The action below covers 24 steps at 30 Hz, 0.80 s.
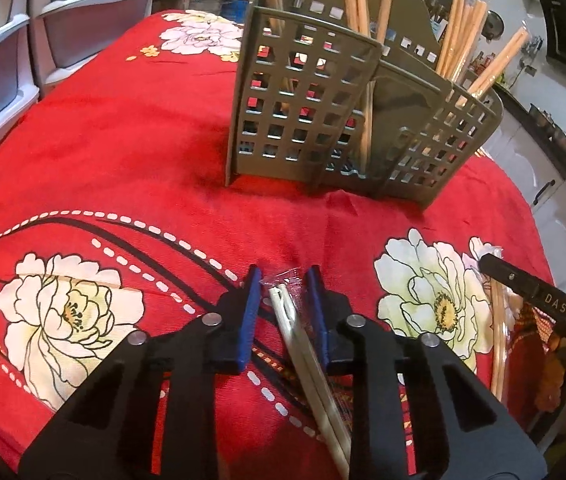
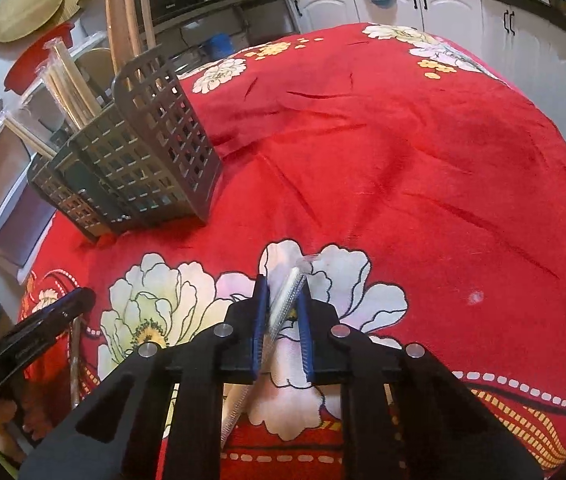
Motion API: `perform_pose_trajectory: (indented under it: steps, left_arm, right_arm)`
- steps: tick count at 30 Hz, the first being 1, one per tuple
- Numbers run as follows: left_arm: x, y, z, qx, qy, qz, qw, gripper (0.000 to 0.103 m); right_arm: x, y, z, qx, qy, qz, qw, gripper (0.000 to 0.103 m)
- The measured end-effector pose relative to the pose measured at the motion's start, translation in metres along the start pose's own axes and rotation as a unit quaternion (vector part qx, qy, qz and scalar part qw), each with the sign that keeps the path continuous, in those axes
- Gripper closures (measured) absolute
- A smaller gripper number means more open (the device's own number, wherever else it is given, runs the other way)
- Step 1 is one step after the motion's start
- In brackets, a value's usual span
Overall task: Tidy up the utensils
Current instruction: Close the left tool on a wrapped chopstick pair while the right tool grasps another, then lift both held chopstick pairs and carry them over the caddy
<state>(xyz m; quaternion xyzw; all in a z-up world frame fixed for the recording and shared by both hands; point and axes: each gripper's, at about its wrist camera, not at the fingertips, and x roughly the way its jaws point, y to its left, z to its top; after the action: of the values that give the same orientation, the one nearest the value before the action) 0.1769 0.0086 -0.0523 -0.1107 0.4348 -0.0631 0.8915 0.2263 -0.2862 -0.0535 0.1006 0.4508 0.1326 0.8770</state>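
Left wrist: wrapped chopsticks (image 1: pixel 303 332) between hand-held gripper (image 1: pixel 283 284) pads.

Red floral tablecloth (image 2: pixel 403 160) (white cabinets (image 2: pixel 463 12), perhaps kitchen).

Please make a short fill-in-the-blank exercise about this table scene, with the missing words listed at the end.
1. The tablecloth is ____ with white flowers.
2. Between the fingers of the left gripper lies a wrapped pair of ____.
3. The grey caddy has walls full of square ____.
4. The chopsticks standing in the caddy point ____.

Missing words: red; chopsticks; holes; up
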Motion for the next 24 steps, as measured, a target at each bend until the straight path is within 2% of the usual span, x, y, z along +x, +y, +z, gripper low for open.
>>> perform_pose_trajectory:
  steps: [3,11,24]
  left_arm:
    - [-0.003,0.004,0.002,-0.013,-0.003,-0.022,0.9997,0.094]
    - [-0.021,0.004,0.009,-0.018,-0.027,-0.040,0.9987,0.099]
    - [-0.065,0.000,0.033,-0.010,-0.087,-0.054,0.9947,0.100]
  right_arm:
    - [-0.003,0.003,-0.001,-0.003,-0.003,0.010,1.000,0.090]
    - [-0.018,0.018,-0.002,-0.018,-0.017,0.032,0.999,0.092]
    - [-0.053,0.060,0.008,-0.062,-0.062,0.070,0.994,0.096]
